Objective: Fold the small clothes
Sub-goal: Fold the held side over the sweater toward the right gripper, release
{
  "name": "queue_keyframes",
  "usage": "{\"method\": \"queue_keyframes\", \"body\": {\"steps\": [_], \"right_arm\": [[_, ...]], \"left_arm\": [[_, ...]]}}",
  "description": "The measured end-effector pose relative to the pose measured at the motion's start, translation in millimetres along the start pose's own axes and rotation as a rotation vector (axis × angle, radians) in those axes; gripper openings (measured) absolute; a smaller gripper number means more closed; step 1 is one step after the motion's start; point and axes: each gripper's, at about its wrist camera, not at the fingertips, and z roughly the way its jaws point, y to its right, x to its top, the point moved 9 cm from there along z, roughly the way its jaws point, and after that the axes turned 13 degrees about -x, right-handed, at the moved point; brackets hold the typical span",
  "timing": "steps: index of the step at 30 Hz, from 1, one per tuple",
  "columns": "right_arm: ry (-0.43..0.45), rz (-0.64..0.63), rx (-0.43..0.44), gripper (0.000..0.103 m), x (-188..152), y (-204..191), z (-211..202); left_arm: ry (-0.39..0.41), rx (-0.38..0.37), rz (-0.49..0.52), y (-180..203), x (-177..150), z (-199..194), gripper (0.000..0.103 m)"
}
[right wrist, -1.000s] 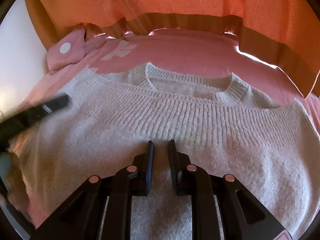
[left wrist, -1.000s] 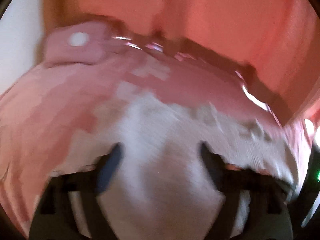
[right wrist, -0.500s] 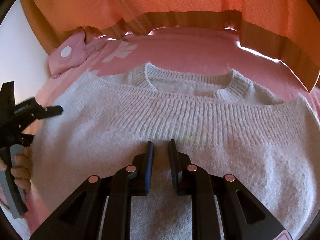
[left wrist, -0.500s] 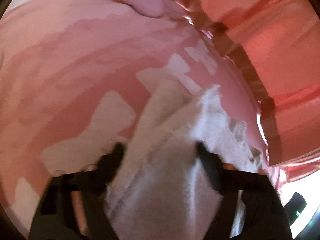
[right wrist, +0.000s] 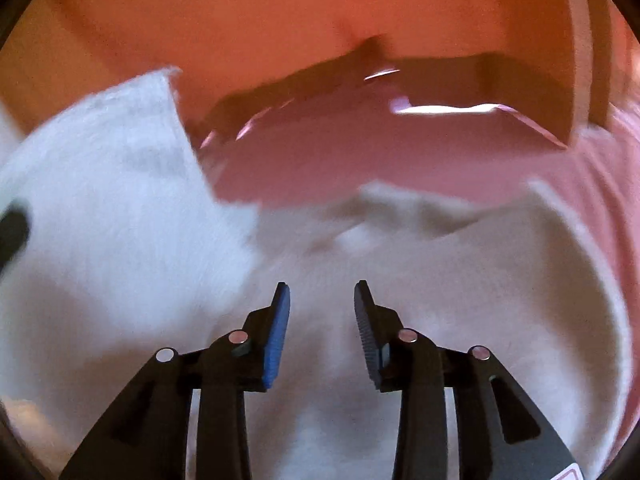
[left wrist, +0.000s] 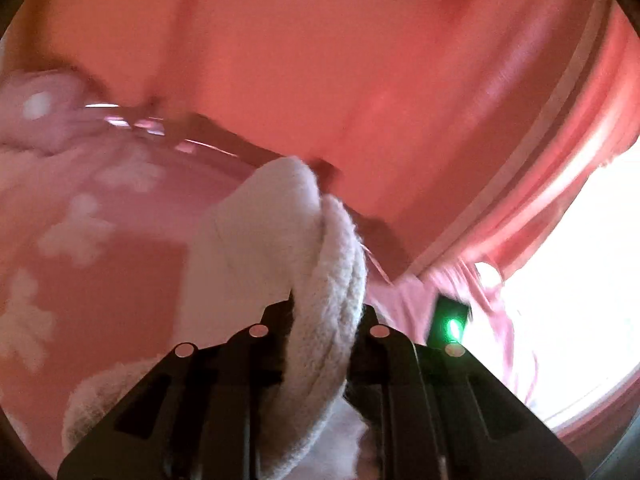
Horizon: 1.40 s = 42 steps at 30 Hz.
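A white knit sweater (right wrist: 460, 280) lies on a pink bed sheet (right wrist: 360, 160). My left gripper (left wrist: 324, 316) is shut on a bunched fold of the sweater (left wrist: 328, 280) and holds it lifted above the sheet. In the right wrist view that lifted part (right wrist: 112, 184) stands up at the left. My right gripper (right wrist: 322, 296) is open and empty, just above the sweater's middle. The left gripper's tip (right wrist: 12, 228) shows at the far left edge.
An orange curtain (right wrist: 280, 12) hangs behind the bed. A pink pillow with white dots (left wrist: 40, 112) lies at the far left. The sheet has white flower shapes (left wrist: 76, 236). Bright window light (left wrist: 580, 260) is at the right.
My left gripper has closed on the sweater's side and lifted it up and over. My right gripper has opened from nearly shut. The sweater's left part now stands raised.
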Motion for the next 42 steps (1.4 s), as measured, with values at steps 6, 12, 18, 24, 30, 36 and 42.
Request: {"method": "queue_keyframes", "body": {"steps": [6,12,18,24,30,36,42], "right_arm": [[0.006,0.215,-0.132,0.039,25,97,-6],[-0.02,0.254,0.032,0.056,29,99,-19],[-0.145,0.28,0.302,0.067,4,70,-34],[-0.201,0.144,0.392,0.073,-23,29,-52],[-0.218,0.035,0.3,0.074,-40,2,-39],[-0.088,-0.022,0.23,0.016,-24,5,-40],[0.051,0.123,0.232,0.015,9,70,-67]], "left_arm": [[-0.179,0.087,0.021,12,-79,93,0.016],[-0.094,0.014,0.146,52,-81,50,0.059],[-0.074,0.082,0.197,30,-93,-18,0.083],[-0.181,0.234,0.291,-13,-139,-48,0.089],[-0.17,0.268,0.198,-43,-149,-49,0.089],[-0.153,0.336,0.191,-47,-149,-28,0.062],[-0.149,0.216,0.206,-18,-143,-33,0.058]]}}
